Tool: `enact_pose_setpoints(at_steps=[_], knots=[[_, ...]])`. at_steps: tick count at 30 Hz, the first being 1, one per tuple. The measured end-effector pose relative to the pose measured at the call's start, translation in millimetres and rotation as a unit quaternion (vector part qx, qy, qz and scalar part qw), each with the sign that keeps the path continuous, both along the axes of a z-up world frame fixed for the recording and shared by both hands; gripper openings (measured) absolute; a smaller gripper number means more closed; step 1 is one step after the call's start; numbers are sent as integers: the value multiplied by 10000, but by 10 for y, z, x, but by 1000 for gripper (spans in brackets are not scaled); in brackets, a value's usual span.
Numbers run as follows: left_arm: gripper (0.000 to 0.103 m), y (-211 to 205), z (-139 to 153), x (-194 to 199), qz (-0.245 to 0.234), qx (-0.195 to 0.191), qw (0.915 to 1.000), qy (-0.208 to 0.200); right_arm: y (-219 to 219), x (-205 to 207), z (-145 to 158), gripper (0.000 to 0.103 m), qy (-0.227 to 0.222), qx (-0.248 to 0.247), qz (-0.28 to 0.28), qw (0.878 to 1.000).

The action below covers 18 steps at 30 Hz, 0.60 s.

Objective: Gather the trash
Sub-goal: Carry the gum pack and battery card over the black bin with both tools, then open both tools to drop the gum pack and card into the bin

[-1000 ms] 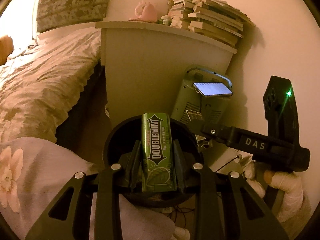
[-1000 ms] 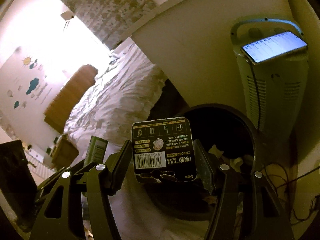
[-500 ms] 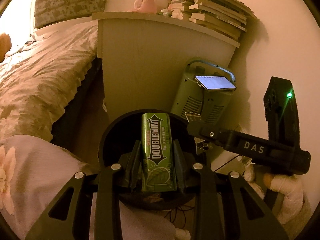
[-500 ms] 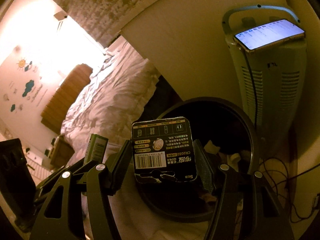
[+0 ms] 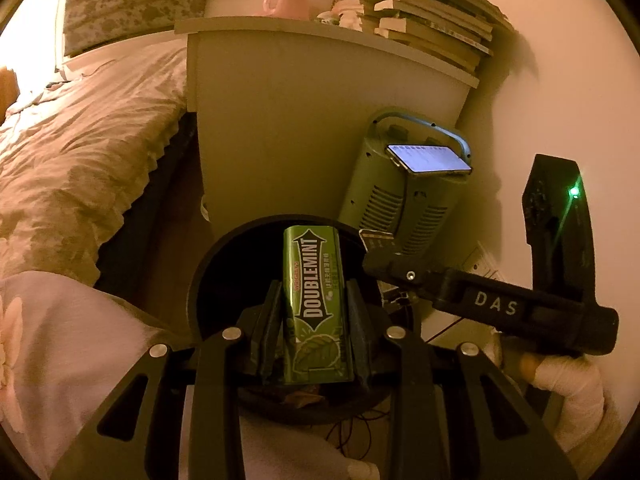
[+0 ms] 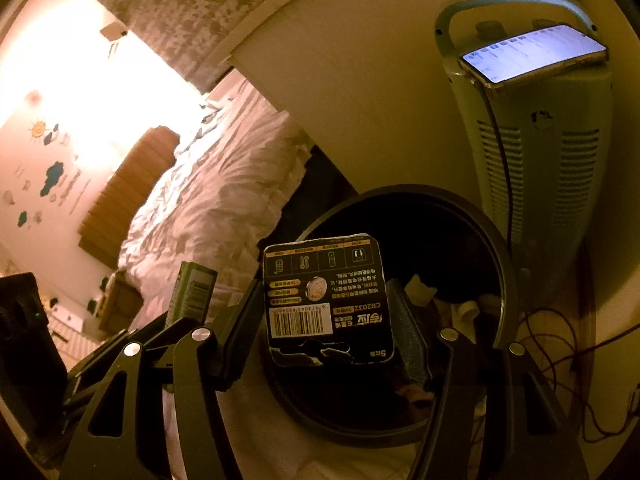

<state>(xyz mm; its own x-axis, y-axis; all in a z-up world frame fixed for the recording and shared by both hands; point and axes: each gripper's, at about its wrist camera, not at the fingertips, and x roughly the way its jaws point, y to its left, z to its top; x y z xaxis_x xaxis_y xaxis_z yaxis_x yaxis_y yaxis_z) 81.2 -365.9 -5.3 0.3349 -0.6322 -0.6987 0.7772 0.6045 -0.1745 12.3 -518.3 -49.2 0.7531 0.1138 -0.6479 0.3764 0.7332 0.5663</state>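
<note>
Bedroom floor btwn bed and nightstand: left claw [image 5: 316,316] clamps Doublemint gum pack [image 5: 315,304], right claw [image 6: 326,312] clamps CR2032 battery card [image 6: 326,300], both over black trash bin [image 6: 496,248]. Risk: off-centre release, card catches rim, lands near cables [image 6: 560,344].

Left gripper [image 5: 314,304] closed on green Doublemint gum pack [image 5: 315,304], pack upright between both fingers, label facing camera. Directly beyond and below: round black trash bin [image 5: 208,280], mouth open, scraps of litter visible at its bottom. Right gripper [image 5: 374,250] entering from right, marked "DAS", tips over bin's right rim, dark card [image 5: 376,239] showing at its tips; grip state not determinable here. Gloved hand [image 5: 568,388] on its handle. Green LED lit on upright black unit behind. Pale green heater [image 5: 400,204] just beyond bin, lit phone [image 5: 428,159] lying on top. Nightstand [image 5: 320,120] behind, book stack [image 5: 424,8] on it. Bed [image 5: 80,152] at left.
</note>
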Motion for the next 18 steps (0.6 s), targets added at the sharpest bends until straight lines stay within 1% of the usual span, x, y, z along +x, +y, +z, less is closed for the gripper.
enact_pose_setpoints(at_steps=[18], knots=[[32, -57, -38, -6, -42, 34, 10000, 24, -59, -9, -68, 62, 53, 51, -51, 10000]])
